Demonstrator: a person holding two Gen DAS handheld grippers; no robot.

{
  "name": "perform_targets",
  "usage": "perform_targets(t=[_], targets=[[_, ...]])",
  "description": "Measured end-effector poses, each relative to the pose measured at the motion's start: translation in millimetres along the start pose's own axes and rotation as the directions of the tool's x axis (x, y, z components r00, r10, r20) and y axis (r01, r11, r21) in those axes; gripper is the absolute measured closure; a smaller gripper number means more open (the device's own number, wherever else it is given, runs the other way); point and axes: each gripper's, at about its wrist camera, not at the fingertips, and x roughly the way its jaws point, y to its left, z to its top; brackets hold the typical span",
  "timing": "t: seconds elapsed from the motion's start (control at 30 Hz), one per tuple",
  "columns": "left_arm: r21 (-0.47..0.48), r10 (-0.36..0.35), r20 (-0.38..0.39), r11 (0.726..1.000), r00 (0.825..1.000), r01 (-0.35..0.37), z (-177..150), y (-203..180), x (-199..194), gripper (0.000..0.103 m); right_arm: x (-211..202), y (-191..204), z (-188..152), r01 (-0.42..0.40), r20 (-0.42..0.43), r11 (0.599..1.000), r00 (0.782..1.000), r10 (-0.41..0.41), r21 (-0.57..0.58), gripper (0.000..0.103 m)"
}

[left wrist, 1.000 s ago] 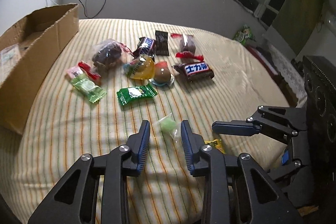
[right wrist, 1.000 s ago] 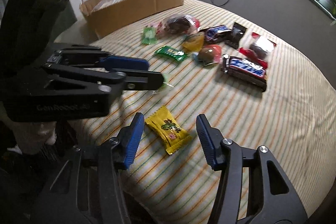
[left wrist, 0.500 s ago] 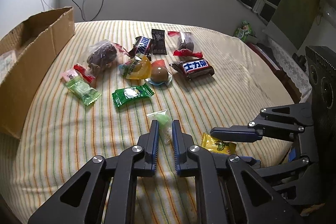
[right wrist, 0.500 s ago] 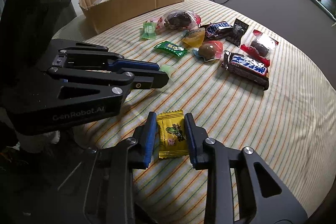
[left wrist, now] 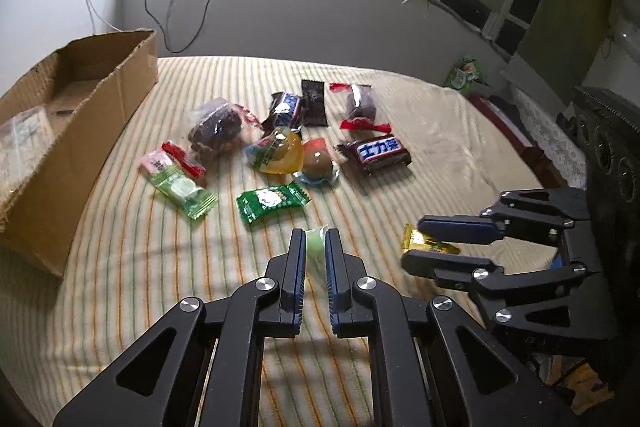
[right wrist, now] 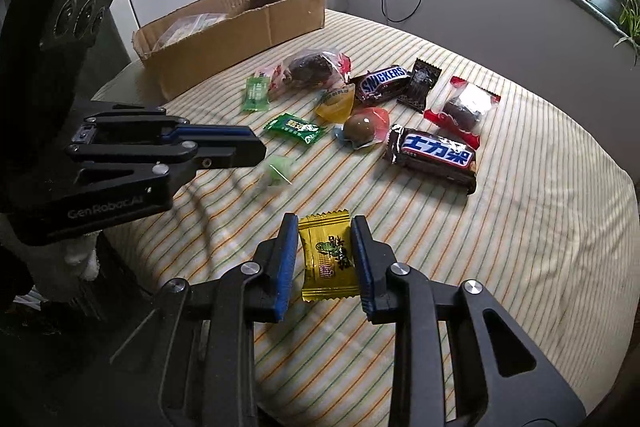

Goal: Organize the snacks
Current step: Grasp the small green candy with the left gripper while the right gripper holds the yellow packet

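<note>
Now that we've got both grippers pinched shut, left gripper (left wrist: 315,254) on the green candy (left wrist: 315,247) and right gripper (right wrist: 325,255) on the yellow candy (right wrist: 328,255), next we'd probably carry them to the box (right wrist: 240,23).

The dark brown wrapped chocolate bar (right wrist: 381,84) bore "SNICKERS" in blue letters on white. The larger dark brown chocolate bar (right wrist: 434,153) carried the Chinese characters "士力架". The black left gripper body (right wrist: 105,209) read "GenRobot.AI". Print on the other wrappers was illegible.
</note>
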Motion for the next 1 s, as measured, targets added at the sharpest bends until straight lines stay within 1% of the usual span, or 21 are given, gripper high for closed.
perform_targets(t=[0.03,0.07,0.13,0.3,0.33,0.37,0.7,0.87,1.0], targets=[[0.005,-0.005,-0.006,1.0,1.0,0.005,-0.9,-1.3,3.5,0.09,0.5,-0.8,-0.9,0.001,-0.005,1.0,1.0,-0.001,0.003,0.075],[0.007,-0.004,-0.015,1.0,1.0,0.004,-1.1,-2.7,7.7,0.081,1.5,-1.6,-2.0,0.0,-0.01,1.0,1.0,0.0,0.005,0.075],[0.011,0.007,-0.019,1.0,1.0,-0.007,-0.8,-4.9,13.1,0.075,2.4,-1.7,-3.7,0.005,-0.016,1.0,1.0,-0.005,0.008,0.075],[0.053,0.023,-0.039,0.998,0.999,-0.021,0.9,-12.7,26.2,0.076,1.5,-3.3,-3.7,0.011,-0.015,1.0,1.0,-0.011,0.01,0.075],[0.055,0.022,-0.036,0.998,0.999,-0.02,0.9,-13.1,26.4,0.083,1.0,-4.2,-3.3,0.012,-0.014,1.0,1.0,-0.012,0.012,0.075],[0.057,0.025,-0.036,0.998,0.999,-0.023,0.8,-13.2,26.5,0.086,0.4,-5.2,-2.6,0.014,-0.012,1.0,1.0,-0.014,0.014,0.075],[0.026,0.031,0.008,0.999,0.999,-0.031,4.9,-3.6,13.4,0.087,2.2,-7.0,6.9,0.016,0.0,1.0,1.0,-0.016,0.019,0.075],[0.004,0.036,0.06,0.999,0.998,-0.036,16.1,5.3,-6.0,0.087,-2.8,-4.0,17.7,0.009,0.023,1.0,1.0,-0.009,0.008,0.075],[-0.008,0.058,0.105,0.998,0.993,-0.057,26.7,17.1,-22.7,0.087,-4.7,-1.6,35.4,0.008,0.049,1.0,0.999,-0.008,-0.003,0.075]])
